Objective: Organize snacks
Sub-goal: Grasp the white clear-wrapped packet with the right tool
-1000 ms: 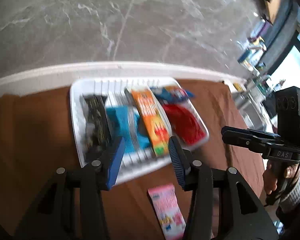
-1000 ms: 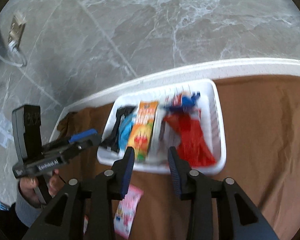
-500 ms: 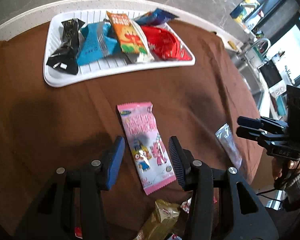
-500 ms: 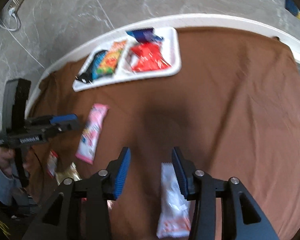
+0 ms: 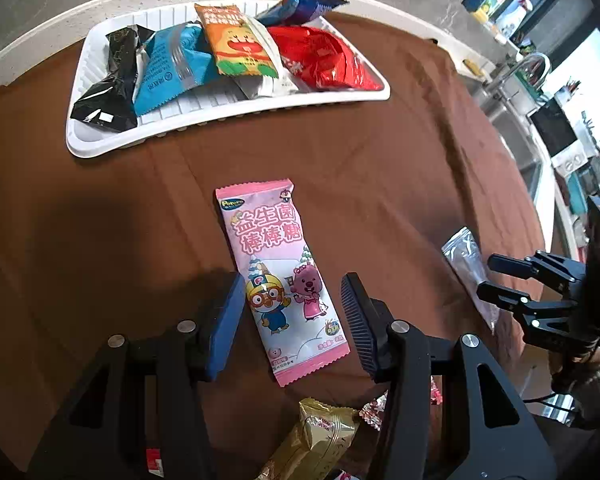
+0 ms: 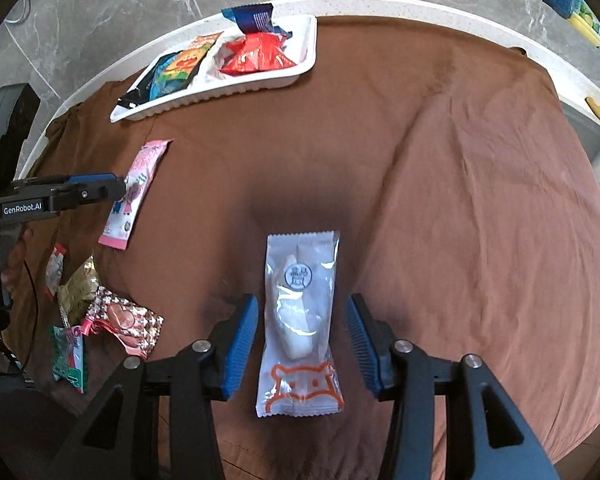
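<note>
The left gripper (image 5: 292, 316) spreads its jaws wide around the flat pink cartoon-printed snack packet (image 5: 278, 276) on the brown tablecloth (image 5: 380, 168). The right gripper (image 6: 302, 340) likewise straddles a clear plastic packet with an orange bear print (image 6: 300, 320). Farther off, the white ribbed plastic tray (image 5: 228, 108) holds black, blue, orange and red packets.

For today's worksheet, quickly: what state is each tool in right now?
Left tool: open, straddling the pink lollipop packet, holding nothing.
Right tool: open, straddling the clear white packet, holding nothing.

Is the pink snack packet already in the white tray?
No, the pink packet lies on the brown cloth, apart from the white tray.
</note>
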{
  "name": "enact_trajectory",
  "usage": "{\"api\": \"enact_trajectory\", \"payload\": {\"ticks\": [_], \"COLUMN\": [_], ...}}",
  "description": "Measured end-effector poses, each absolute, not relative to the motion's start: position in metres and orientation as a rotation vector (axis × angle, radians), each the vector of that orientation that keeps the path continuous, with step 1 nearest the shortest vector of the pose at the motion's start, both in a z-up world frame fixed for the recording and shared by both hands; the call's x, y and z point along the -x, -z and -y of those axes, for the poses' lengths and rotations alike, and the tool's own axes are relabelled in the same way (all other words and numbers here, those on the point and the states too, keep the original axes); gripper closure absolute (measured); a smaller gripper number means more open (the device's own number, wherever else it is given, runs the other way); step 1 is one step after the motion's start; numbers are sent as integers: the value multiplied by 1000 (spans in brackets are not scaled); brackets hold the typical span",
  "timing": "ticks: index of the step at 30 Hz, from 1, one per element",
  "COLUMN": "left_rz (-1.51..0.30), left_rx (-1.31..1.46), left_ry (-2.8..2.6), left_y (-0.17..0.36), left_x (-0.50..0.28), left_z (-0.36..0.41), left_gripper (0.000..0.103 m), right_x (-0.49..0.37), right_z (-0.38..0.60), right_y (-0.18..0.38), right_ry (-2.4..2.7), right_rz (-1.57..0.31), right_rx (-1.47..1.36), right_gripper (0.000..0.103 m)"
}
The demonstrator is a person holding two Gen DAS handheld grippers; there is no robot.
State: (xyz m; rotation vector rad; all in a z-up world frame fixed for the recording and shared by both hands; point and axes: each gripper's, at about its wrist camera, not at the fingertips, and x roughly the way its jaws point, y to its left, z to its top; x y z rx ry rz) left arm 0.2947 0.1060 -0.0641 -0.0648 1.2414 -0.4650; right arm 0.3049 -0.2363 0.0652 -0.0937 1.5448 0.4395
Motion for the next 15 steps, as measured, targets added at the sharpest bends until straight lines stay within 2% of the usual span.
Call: {"api": "enact_trajectory", "payload": {"ticks": [9, 15], "left_rz": [-1254, -1230], "left_rx": [36, 25], "left_ry": [445, 449], "left_y": [75, 78], "left_x": [-298, -300], "left_z": [-93, -87], "left_gripper": [55, 55], "right_x": [-294, -292], "right_z": [225, 222], "right_y": [-60, -57], "right_ry": [-442, -422], "right_rz": [-1542, -1535], "right_rx": [165, 199], "right_gripper": [54, 67]}}
